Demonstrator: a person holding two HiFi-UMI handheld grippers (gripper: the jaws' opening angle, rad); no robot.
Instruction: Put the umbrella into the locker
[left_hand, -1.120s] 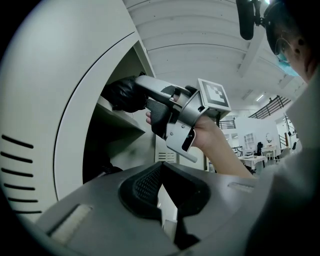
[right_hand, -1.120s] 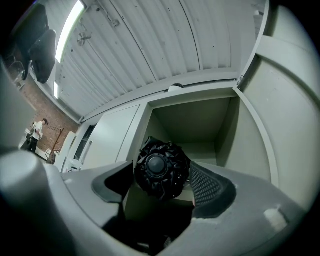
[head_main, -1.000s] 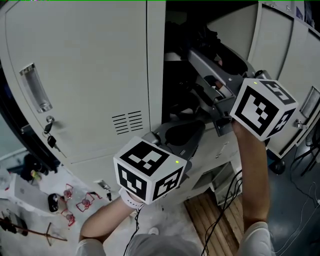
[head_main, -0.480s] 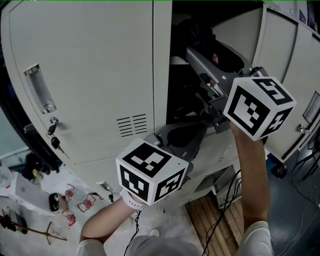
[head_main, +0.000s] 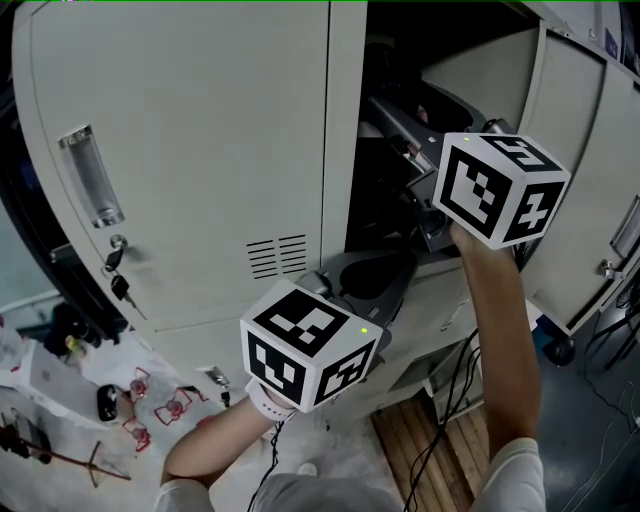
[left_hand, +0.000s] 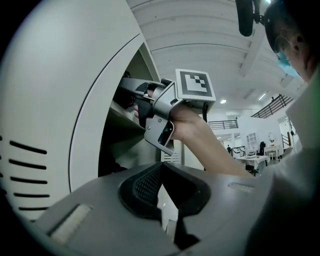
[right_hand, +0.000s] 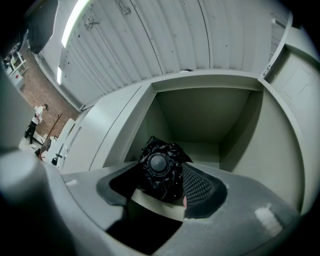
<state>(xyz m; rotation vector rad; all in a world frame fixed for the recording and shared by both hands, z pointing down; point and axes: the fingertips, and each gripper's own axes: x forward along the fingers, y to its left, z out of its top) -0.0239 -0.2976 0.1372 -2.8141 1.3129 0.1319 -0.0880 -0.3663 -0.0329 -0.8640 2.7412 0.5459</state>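
A black folded umbrella (right_hand: 159, 170) sits end-on between the jaws of my right gripper (right_hand: 161, 184), whose pads press on its bunched fabric. That gripper (head_main: 400, 125) reaches into the open locker compartment (right_hand: 210, 115), its marker cube (head_main: 500, 185) just outside the opening. In the head view the umbrella is lost in the dark interior. My left gripper (head_main: 392, 264) hangs lower, in front of the locker's lower edge, shut with nothing between its fingers. In the left gripper view its pads (left_hand: 145, 185) meet, and the right gripper (left_hand: 140, 97) shows above, entering the compartment.
The closed locker door (head_main: 180, 150) on the left has a handle (head_main: 90, 175) and keys (head_main: 118, 275) hanging from its lock. The open door (head_main: 575, 170) stands at the right. Cables (head_main: 455, 395) and wooden boards (head_main: 425, 425) lie on the floor below, bags with small items (head_main: 150, 395) at the left.
My right gripper has moved left and up, deeper into the open compartment with the umbrella. The left gripper has stayed where it was.
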